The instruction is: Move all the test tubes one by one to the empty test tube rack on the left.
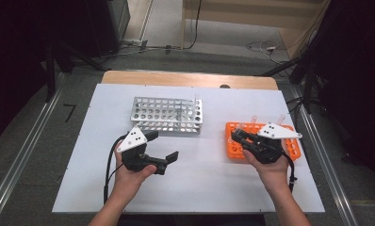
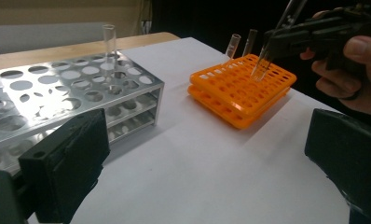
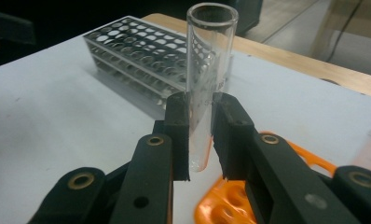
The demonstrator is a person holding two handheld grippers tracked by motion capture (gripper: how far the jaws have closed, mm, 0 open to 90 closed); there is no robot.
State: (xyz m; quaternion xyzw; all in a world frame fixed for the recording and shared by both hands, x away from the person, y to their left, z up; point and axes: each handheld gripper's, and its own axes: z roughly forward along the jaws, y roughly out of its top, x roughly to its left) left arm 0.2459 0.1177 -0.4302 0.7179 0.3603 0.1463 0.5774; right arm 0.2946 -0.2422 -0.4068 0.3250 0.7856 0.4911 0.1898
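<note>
Right tool [image 3: 201, 135]: seen in the right gripper view clamped on a clear glass test tube [image 3: 207, 70], the pads pressed against the tube's lower part from both sides. The tube is held upright between the jaws, its open mouth at the top and its rounded bottom just below the pads. In the left gripper view the same tube [image 2: 260, 67] is seen tilted, its lower end just above the top of the orange rack [image 2: 242, 88]; whether it touches the rack cannot be told. In the high view the right tool [image 1: 240, 135] is placed over the orange rack [image 1: 294, 148], which lies at the right side of the desk [image 1: 204, 179].

Left tool [image 1: 163, 147]: held by the left hand [image 1: 129, 176] above the desk, jaws set wide apart, nothing between them. In the left gripper view bare desk surface is seen between the two jaws.

Orange rack: two further tubes [image 2: 233, 45] are seen standing at its far edge.

Metal rack [image 1: 167, 114]: silver, perforated, placed at the middle of the desk, well apart from the orange rack. One glass tube [image 2: 109, 42] is seen standing upright in it near a far corner.

Desk: white top sheet over a wooden board.
</note>
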